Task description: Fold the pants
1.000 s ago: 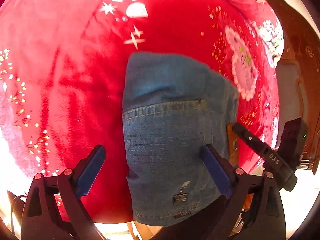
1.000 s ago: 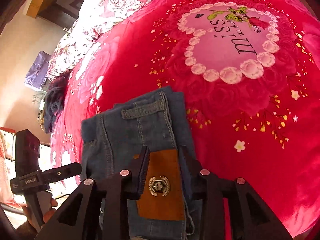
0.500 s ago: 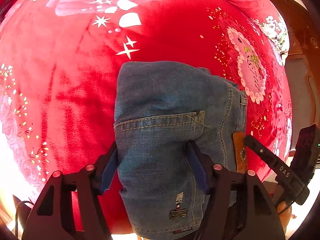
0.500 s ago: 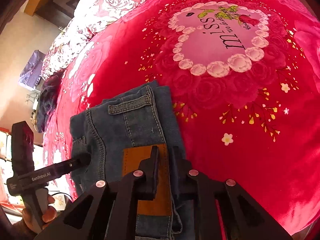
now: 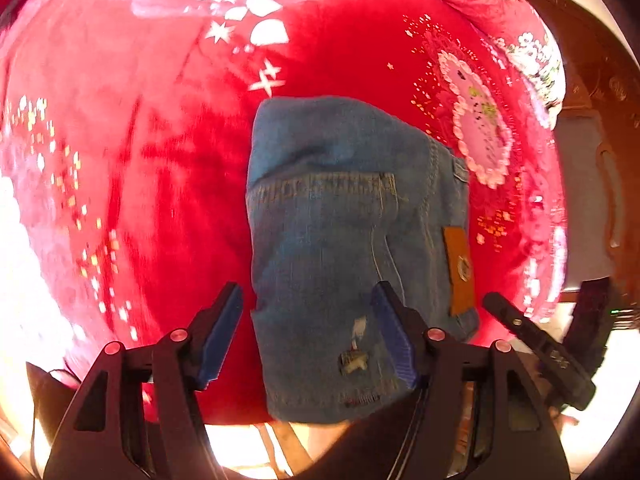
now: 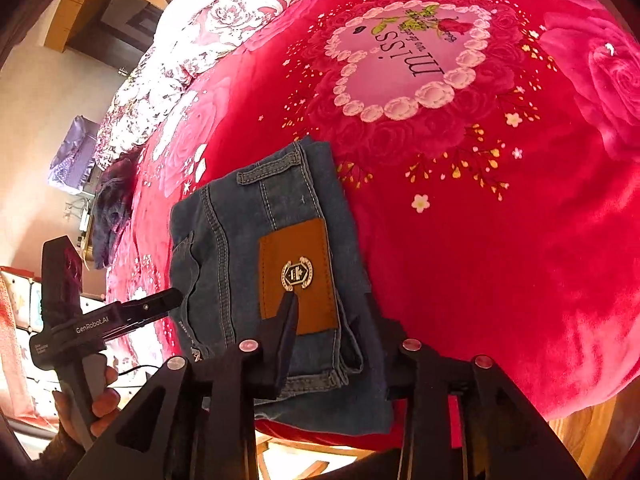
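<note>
Left wrist view: the left hand-held gripper (image 5: 306, 336) hangs over the near edge of the folded jeans (image 5: 344, 248). Its jaws are opening, about two-thirds wide. The left pad is over the red bedspread (image 5: 160, 160) just beside the denim, the right pad over the denim itself, and neither looks to be pressing or pinching anything. The jeans lie in a compact bundle straight ahead of it, at the edge of the bed, with the back pocket (image 5: 324, 188) facing up.

Right wrist view: the right hand-held gripper (image 6: 332, 316) has its jaws opening too, partway, straddling the waistband side. Its left finger is over the brown leather patch (image 6: 296, 276), and the right one sits beside the fold. I don't think it's got hold of the cloth.

The fold looks basically done to me. What could go wrong: the bundle sits right at the bed's edge, so a pad snagging denim on the way out could drag the top layer open or tip it off.
</note>
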`<state>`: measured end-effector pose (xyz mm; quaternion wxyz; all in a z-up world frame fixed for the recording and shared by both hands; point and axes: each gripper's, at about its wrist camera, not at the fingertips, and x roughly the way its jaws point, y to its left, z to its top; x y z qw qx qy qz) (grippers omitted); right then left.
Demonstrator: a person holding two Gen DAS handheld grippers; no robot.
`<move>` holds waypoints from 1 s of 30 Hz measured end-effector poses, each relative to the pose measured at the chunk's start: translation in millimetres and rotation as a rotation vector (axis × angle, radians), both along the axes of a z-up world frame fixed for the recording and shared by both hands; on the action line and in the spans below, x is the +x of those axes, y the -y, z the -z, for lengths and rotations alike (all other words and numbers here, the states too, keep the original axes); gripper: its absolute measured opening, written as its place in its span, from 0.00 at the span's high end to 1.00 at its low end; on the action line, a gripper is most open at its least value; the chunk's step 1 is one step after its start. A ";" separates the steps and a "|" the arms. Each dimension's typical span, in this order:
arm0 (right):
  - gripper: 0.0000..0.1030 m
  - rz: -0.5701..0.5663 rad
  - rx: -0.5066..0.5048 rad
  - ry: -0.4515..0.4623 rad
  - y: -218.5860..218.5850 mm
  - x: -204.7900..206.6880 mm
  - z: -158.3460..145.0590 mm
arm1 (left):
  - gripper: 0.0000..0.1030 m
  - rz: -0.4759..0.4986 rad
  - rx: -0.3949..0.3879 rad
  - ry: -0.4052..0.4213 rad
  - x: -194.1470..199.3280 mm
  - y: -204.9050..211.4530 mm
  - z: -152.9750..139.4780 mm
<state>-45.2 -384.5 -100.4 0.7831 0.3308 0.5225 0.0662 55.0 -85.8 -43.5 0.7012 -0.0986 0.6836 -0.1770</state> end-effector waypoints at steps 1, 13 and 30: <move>0.55 -0.002 0.020 -0.001 -1.1 -2.8 2.0 | 0.24 -0.016 -0.026 -0.034 -4.1 -6.9 2.1; 0.93 -0.093 -0.043 0.123 -33.5 -21.4 -17.2 | 0.31 0.059 -0.076 -0.243 -39.3 2.7 29.8; 0.75 -0.031 -0.037 0.045 -9.6 -36.7 -4.5 | 0.31 0.227 -0.064 -0.195 -36.2 -2.9 11.1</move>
